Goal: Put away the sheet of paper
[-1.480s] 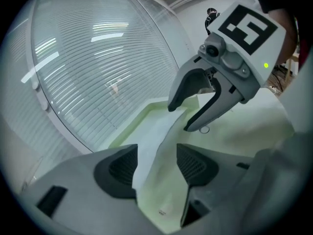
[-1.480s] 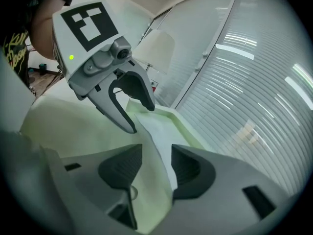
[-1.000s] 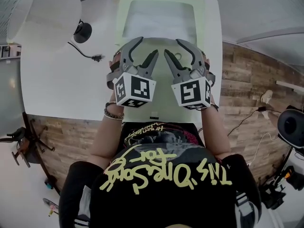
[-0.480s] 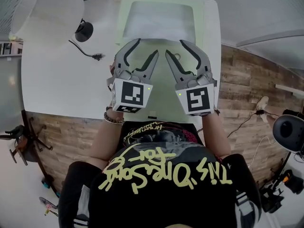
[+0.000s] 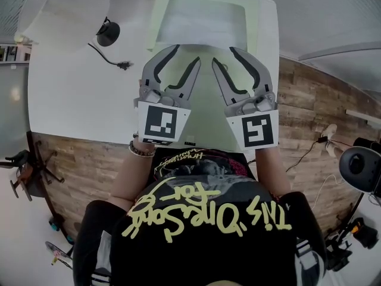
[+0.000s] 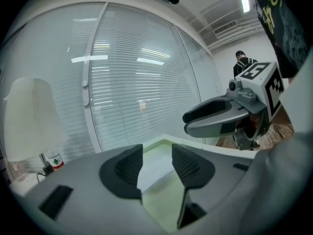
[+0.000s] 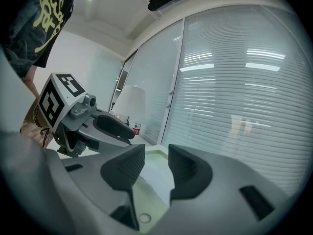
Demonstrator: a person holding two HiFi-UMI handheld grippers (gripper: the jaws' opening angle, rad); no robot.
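- A person in a black shirt (image 5: 208, 231) with yellow lettering holds two claws side by side above a white bench (image 5: 77, 100). Both point away from the body toward the bench's far end.
- The left claw (image 5: 186, 54) has its jaws apart. They have just been closing, and only air lies between the ribbed pads. In the left gripper view the paper shows through the gap, lower down and further off.
- The right claw (image 5: 224, 55) also has its jaws apart and just closing, with nothing between them. The right gripper view shows the same paper beyond its pads.
- The sheet (image 5: 202, 25), the task's own thing, lies flat on the far part of a pale green pad (image 5: 204, 109). The pad runs down the middle of the bench. Neither claw touches the sheet.
- Each claw shows in the other's view, close alongside, with its black-and-white marker cube facing back toward the person.
- A lamp (image 5: 62, 8) with a white shade stands at the bench's far left corner, its black base (image 5: 108, 33) beside it. A loose plug (image 5: 124, 65) lies on the bench nearby, well apart from the pad.
- Closed blinds (image 6: 137, 82) fill the window behind the bench. A wood floor (image 5: 83, 165) shows below the bench's near edge.
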